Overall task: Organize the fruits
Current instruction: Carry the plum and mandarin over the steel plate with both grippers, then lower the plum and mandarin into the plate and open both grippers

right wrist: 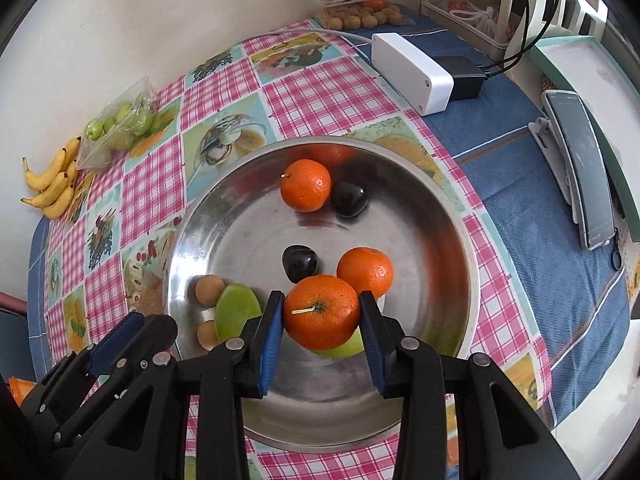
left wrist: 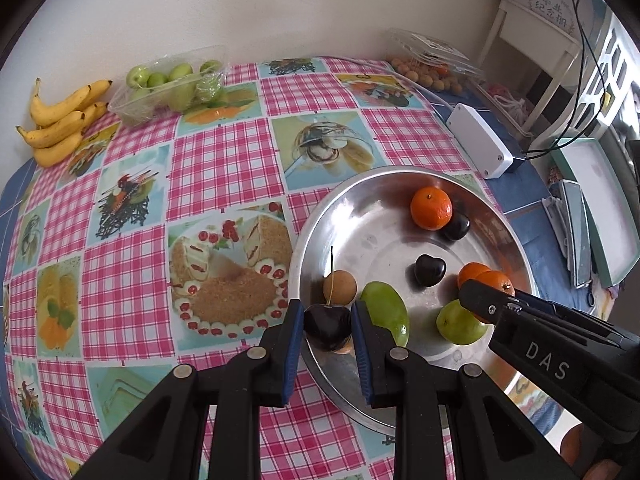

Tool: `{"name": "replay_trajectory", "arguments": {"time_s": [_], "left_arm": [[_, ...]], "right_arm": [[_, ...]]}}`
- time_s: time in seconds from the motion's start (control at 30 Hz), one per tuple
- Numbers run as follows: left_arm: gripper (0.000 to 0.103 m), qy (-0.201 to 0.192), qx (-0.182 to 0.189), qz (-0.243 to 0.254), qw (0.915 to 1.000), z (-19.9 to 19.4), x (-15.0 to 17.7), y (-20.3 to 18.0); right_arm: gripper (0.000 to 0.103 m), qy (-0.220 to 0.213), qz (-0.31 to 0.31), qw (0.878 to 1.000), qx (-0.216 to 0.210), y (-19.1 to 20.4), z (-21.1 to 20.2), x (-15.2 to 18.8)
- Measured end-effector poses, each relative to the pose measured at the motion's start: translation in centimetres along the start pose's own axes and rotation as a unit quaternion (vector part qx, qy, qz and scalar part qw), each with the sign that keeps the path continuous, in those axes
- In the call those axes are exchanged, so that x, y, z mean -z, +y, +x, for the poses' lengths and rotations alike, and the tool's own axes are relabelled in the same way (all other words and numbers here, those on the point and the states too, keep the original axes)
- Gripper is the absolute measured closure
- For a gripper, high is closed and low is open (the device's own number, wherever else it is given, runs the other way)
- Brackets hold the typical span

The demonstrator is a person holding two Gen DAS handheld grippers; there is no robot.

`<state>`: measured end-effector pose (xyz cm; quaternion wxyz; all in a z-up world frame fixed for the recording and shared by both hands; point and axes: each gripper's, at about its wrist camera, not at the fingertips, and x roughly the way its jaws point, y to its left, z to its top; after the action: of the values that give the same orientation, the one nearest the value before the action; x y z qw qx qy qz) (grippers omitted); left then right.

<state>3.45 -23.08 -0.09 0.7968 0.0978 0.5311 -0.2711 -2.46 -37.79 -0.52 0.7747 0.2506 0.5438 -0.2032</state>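
The left tongs grasp a dark cherry over the near rim of the steel bowl on the table. The right tongs grasp a mandarin above the bowl, where more mandarins, cherries and green fruits lie.

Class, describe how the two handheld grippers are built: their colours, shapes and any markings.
The left gripper and right gripper both have matt black plastic linkage arms with round silver rivets and flat blue pads lining the jaws. White letters DAS mark the right one's side.
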Motion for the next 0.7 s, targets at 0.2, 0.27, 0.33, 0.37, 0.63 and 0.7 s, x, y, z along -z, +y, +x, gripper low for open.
{"name": "replay_trajectory", "arguments": {"time_s": [0.2,0.27,0.33,0.37,0.63,0.7], "left_arm": [[0.077,-0.002,0.005,-0.001,1.0,0.5,-0.2,0.4],[0.077,0.001,0.006,-0.003,1.0,0.7,-0.2,0.4],[0.077,0.005,0.007,-0.006,0.9999,1.1,-0.1,0.6],[0.077,0.006,0.008,-0.008,0.9999,1.2,-0.1,0.7],[0.077,0.008,0.011,-0.009,0.9999,1.5,-0.2,0.7],[0.077,0.01,0.012,-0.007,0.9999,1.6,-0.2,0.6]], "right_arm": [[0.064,0.01,-0.009,1.0,-0.011,0.6,0.9,0.2],[0.064,0.011,-0.012,1.0,-0.014,0.7,1.1,0.2],[0.064,0.011,-0.016,1.0,-0.015,0.9,1.2,0.2],[0.064,0.011,-0.017,1.0,-0.014,1.0,1.2,0.2],[0.064,0.008,-0.018,1.0,-0.017,1.2,0.9,0.2],[0.064,0.009,-0.019,1.0,-0.018,1.3,0.9,0.3]]}}
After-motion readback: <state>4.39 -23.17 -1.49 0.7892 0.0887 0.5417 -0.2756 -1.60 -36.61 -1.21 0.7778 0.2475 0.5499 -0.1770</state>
